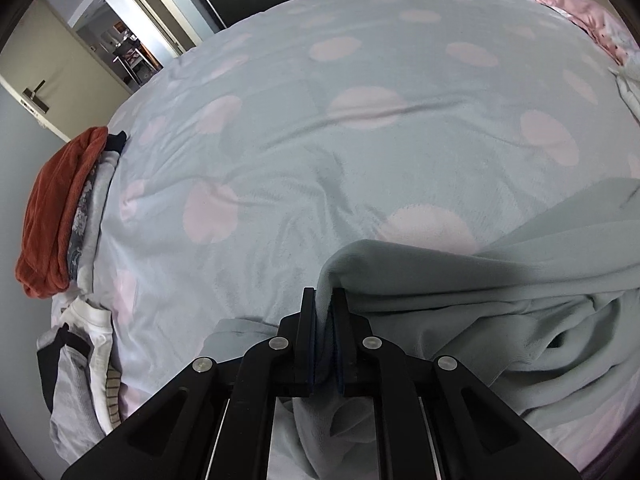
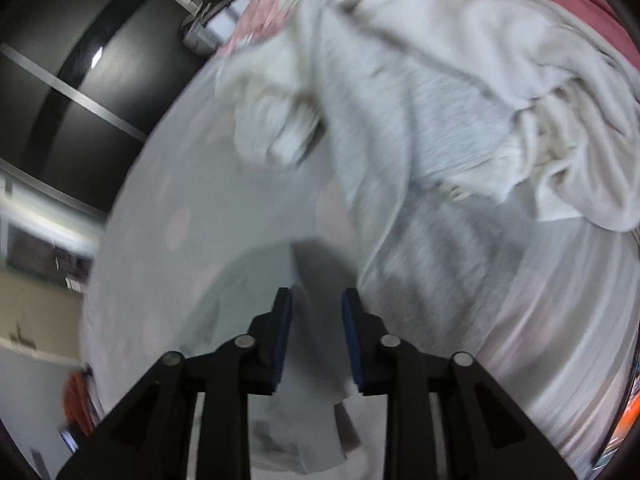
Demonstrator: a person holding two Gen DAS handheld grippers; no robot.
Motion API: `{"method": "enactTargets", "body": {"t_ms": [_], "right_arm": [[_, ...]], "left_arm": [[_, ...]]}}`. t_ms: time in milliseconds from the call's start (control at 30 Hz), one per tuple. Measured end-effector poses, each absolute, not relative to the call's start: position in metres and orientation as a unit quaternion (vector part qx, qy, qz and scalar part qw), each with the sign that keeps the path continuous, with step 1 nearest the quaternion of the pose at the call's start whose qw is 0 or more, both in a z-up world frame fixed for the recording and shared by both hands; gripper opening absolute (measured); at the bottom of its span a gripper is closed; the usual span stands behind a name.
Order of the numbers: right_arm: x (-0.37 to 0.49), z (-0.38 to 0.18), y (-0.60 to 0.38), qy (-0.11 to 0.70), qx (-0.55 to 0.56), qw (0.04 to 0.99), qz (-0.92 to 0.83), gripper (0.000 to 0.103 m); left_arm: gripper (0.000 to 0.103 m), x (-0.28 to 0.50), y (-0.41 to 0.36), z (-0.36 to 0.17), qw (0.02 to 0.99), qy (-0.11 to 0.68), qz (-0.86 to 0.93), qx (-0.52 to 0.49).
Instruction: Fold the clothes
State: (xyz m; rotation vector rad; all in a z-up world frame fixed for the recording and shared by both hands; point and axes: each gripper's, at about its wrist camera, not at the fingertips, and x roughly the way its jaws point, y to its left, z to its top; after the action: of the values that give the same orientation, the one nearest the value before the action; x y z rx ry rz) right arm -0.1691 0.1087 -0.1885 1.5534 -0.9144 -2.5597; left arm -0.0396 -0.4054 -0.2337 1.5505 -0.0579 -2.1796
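Two grippers over one dotted bedspread, one pale green garment in hand.

The left gripper (image 1: 324, 300) has its two fingers pinched tight on an edge of the soft, fleecy pale green garment (image 1: 500, 292), which drapes in folds to the near right across the bedspread (image 1: 320, 120), a smooth grey-blue cloth with round pink dots. The right gripper (image 2: 316, 304) holds its fingers apart, a loose strip of pale cloth (image 2: 316, 360) hanging between the blue pads (image 2: 283, 344); whether they touch it is blurred. One stack of folded clothes (image 1: 52, 216), rust-red on top, sits at the left edge. A heap of unfolded whitish laundry (image 2: 460, 92) lies far right.
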Motion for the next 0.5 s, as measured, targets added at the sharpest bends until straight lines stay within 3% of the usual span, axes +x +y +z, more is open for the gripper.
{"method": "enactTargets", "body": {"t_ms": [167, 400, 433, 500], "right_arm": [[-0.187, -0.201, 0.106, -0.319, 0.496, 0.034, -0.807, 0.03], [-0.21, -0.227, 0.06, -0.274, 0.531, 0.066, -0.799, 0.03], [-0.209, -0.226, 0.059, -0.276, 0.527, 0.073, -0.801, 0.028], [-0.206, -0.221, 0.058, -0.282, 0.513, 0.09, -0.806, 0.011]], "left_arm": [[0.01, -0.041, -0.412, -0.237, 0.227, -0.009, -0.792, 0.567], [0.01, -0.041, -0.416, -0.237, 0.223, 0.009, -0.792, 0.568], [0.01, -0.041, -0.416, -0.237, 0.222, 0.01, -0.793, 0.568], [0.01, -0.041, -0.415, -0.237, 0.222, 0.01, -0.793, 0.567]]}}
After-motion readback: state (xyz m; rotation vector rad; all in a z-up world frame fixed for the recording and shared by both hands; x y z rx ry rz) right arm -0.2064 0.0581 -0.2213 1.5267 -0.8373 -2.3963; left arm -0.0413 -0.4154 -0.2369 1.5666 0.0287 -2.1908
